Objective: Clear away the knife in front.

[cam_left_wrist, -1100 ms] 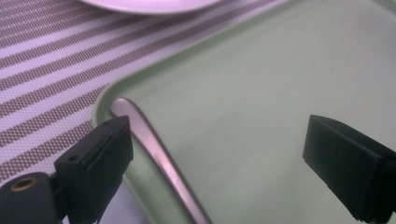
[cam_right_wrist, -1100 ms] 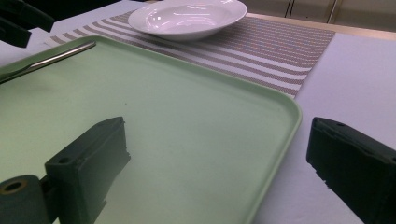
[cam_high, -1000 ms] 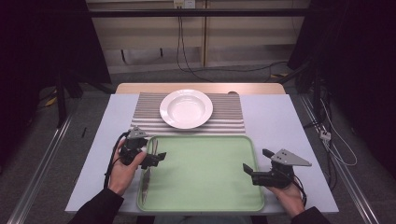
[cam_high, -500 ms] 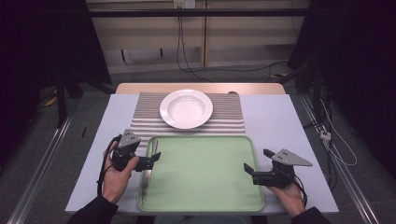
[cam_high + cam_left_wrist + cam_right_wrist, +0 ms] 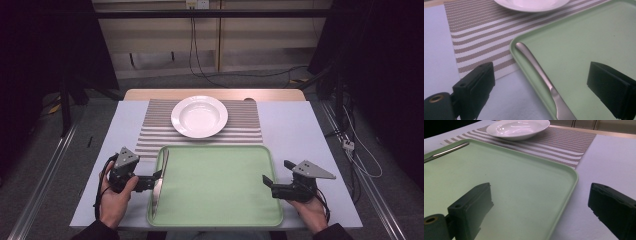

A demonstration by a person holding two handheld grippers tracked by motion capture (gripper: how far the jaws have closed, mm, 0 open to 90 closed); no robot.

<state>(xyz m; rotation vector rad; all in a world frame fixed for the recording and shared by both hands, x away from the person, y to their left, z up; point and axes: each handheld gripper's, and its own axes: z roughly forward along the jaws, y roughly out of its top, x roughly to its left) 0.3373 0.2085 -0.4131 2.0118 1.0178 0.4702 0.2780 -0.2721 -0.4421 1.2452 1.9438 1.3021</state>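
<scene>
1. The left gripper (image 5: 152,181) stands wide open, empty, its jaws straddling the left rim of the green tray (image 5: 220,220).
2. The right gripper (image 5: 268,186), also wide open and empty, straddles the tray's right rim.
3. A table knife (image 5: 159,182) lies along the tray's left edge; its blade end is cut off in the left gripper view.
4. Beyond, a white soup plate (image 5: 199,116) sits on a striped placemat (image 5: 245,127).

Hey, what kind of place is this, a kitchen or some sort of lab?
Most likely a lab or recording setup, not a kitchen: the table stands between dark curtains, with loose cables on the floor behind it, and holds a staged place setting of a plate, a striped mat and a green tray.
</scene>
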